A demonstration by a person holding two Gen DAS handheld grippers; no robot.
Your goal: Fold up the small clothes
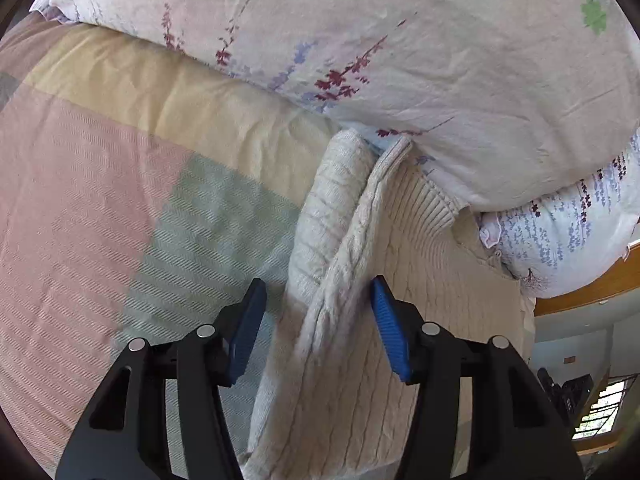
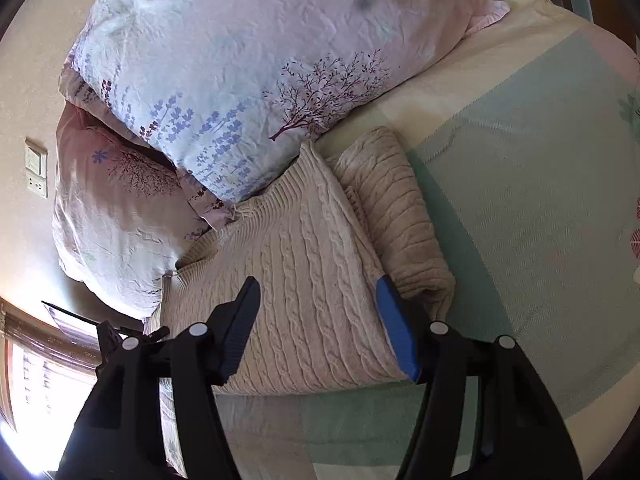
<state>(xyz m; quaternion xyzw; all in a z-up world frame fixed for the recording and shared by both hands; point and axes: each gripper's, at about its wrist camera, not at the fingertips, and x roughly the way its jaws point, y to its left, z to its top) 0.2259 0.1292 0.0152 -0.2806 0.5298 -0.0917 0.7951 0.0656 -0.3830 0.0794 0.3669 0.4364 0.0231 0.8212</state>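
A cream cable-knit sweater (image 1: 420, 280) lies folded on the bed, its ribbed hem against the pillows. Its folded sleeve and side edge (image 1: 340, 248) form a raised ridge. My left gripper (image 1: 318, 320) is open, its blue pads on either side of that ridge, just above it. In the right wrist view the sweater (image 2: 304, 264) lies flat with a folded sleeve (image 2: 400, 216) alongside it on the right. My right gripper (image 2: 316, 320) is open and empty over the sweater's near part.
Two floral pillows (image 1: 400, 60) (image 2: 240, 80) lie stacked right behind the sweater. The bedspread (image 1: 100, 200) (image 2: 520, 200) in pink, green and cream blocks spreads around it. A wall with a switch plate (image 2: 36, 172) and a window (image 2: 40, 392) lie beyond the bed.
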